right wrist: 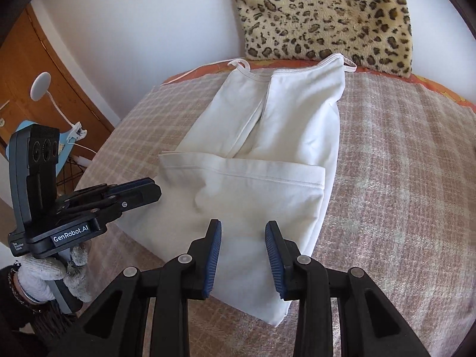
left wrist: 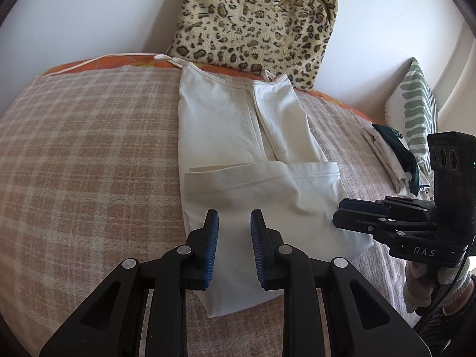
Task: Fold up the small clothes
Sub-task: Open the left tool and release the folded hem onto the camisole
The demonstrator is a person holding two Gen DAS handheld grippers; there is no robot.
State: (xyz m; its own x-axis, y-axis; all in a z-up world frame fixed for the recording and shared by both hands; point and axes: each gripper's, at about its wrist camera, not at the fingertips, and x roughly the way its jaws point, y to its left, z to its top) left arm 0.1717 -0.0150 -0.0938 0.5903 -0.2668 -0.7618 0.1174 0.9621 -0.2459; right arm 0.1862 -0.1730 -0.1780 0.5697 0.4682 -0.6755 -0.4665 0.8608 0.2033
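1. White camisole [left wrist: 232,136] is lying on the plaid blanket [left wrist: 89,154] covering the bed, straps toward the leopard-print cushion [left wrist: 255,20] at the wall.
2. Its hem end is sitting doubled back over the body, forming a band across the near half; one side panel is folded inward along the length.
3. Left gripper [left wrist: 234,247] is hovering over the near end of the camisole, jaws parted, nothing between the blue pads [left wrist: 211,247].
4. Right gripper [right wrist: 243,255] is likewise hanging released above the near right corner, pads apart, holding nothing.
5. Stack of folded clothes [left wrist: 392,157] is resting well off to the right, beside a green-patterned pillow [left wrist: 416,104].
6. Gloved left hand [right wrist: 53,270] is gripping its tool's handle.
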